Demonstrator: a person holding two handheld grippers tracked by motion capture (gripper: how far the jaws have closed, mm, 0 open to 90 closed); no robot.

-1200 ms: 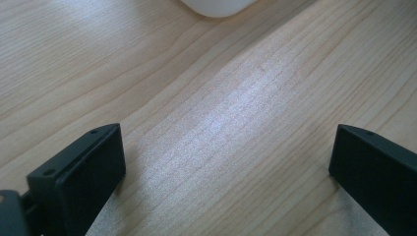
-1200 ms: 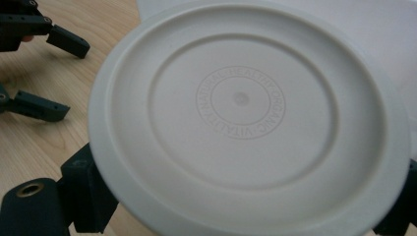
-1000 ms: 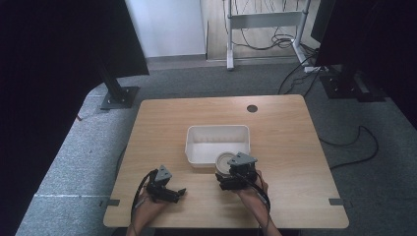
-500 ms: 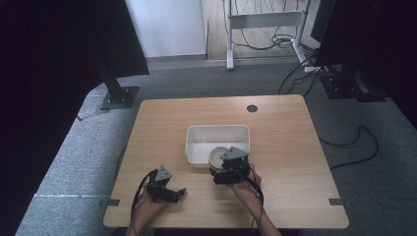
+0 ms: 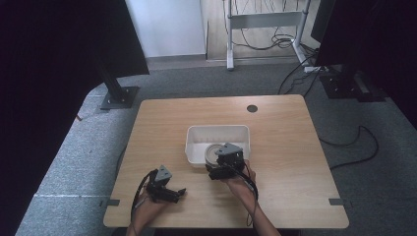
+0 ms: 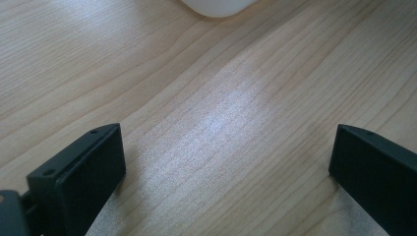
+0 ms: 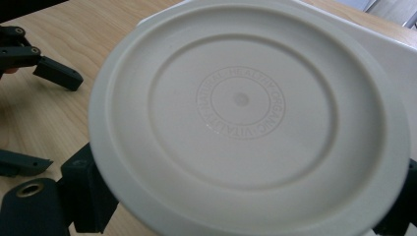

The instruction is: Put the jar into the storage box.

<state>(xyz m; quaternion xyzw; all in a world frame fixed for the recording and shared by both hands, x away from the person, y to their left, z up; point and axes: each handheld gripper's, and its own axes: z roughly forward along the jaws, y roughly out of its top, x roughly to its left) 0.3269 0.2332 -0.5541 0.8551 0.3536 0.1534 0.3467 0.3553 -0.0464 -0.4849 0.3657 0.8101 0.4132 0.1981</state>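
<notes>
Fingers of right gripper around round lid, over white tub.

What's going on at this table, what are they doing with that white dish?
A person works at a wooden table with a gripper in each hand. The right gripper grips a round cream plate by its edge, at the near rim of a white tub. The left gripper rests open on the bare wood, holding nothing.

Round cream lid clamped between both black jaws; white tray behind; left gripper far left.
</notes>
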